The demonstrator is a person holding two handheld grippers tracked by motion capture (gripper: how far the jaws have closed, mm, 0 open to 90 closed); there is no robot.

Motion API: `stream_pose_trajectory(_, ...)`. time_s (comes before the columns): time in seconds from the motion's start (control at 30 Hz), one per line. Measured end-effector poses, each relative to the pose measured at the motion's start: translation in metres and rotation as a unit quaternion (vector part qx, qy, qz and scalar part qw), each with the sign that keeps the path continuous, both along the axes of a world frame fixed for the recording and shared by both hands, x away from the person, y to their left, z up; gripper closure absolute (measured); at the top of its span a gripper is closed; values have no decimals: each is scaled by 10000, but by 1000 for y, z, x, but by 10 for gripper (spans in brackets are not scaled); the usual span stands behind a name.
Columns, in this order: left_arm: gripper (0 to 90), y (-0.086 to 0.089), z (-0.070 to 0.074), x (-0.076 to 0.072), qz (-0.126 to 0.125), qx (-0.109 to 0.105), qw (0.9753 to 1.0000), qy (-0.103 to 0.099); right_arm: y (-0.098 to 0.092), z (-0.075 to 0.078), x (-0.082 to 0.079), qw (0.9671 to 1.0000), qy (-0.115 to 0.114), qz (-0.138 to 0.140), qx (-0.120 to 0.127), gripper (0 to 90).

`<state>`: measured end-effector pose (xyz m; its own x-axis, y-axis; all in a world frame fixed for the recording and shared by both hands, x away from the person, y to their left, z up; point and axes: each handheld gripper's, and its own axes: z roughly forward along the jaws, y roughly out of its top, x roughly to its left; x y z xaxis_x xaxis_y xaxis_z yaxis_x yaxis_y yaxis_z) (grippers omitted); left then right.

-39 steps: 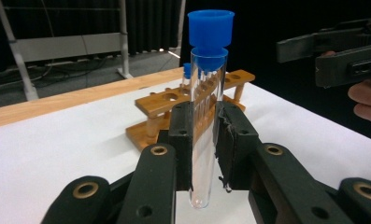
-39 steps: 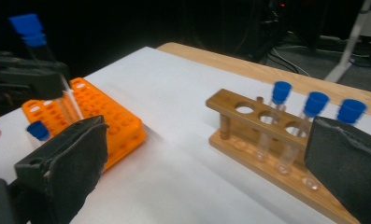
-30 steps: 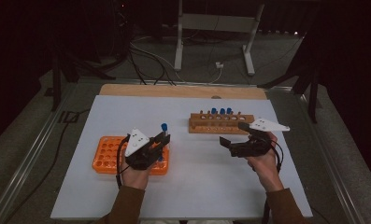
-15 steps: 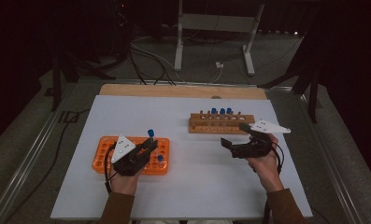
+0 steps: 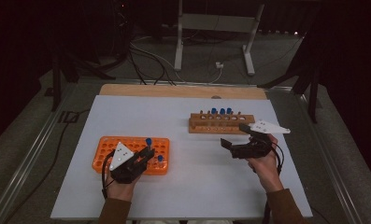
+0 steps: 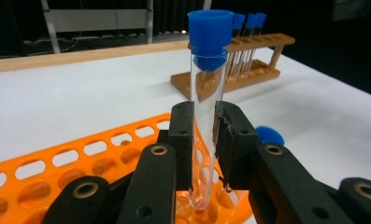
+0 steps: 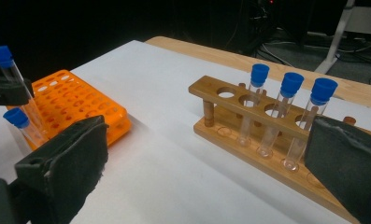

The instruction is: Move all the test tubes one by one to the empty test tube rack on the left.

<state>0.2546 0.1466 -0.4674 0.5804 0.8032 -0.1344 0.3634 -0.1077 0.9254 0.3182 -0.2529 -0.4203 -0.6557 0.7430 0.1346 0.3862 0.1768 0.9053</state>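
So my left gripper (image 6: 203, 140) has its two black jaws clamped on a clear glass test tube with a blue cap (image 6: 204, 107), gripping it around the lower half, and the tube stands pretty much upright with its rounded bottom just over the holes at the right end of the orange plastic tube rack (image 5: 127, 145). I honestly can't tell if the tip is already down in a hole or just above one. From the high view that rack sits on the near left part of the white tabletop (image 5: 183, 186), and my left hand (image 5: 120, 184) is right at its near edge. There's a second blue-capped tube (image 5: 160, 160) already sitting in the rack just right of the one I'm holding, you can see its cap poking out beside my jaw in the left gripper view. My right gripper (image 5: 235, 137) has its jaws wide apart with nothing between them, hovering over the table on the right side, just near of the brown wooden test tube rack (image 5: 220, 123). That wooden rack is toward the far right and has three blue-capped glass tubes (image 7: 286, 109) standing in a row in it, with an empty hole at its left end in the right gripper view. The two racks are well apart, bare white table between them.
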Motion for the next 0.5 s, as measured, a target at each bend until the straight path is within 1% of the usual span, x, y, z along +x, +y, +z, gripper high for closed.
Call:
stream_pose_trajectory(0.27, 782, -1, -5, -3, -103, 151, 9998, 21, -1, -1, 0, 10000, 14, 22, 18, 0)
stream_pose_trajectory(0.33, 782, 0, -6, -3, -125, 150, 9998, 38, -2, -1, 0, 10000, 6, 27, 25, 0)
stream_pose_trajectory(0.4, 782, -1, -7, -3, -131, 200, 9997, 51, -2, -1, 0, 10000, -9, 32, 38, 0)
stream_pose_trajectory(0.5, 782, -4, -9, -4, -168, 344, 9992, 97, -2, -1, 0, 10000, 1, 40, 15, 0)
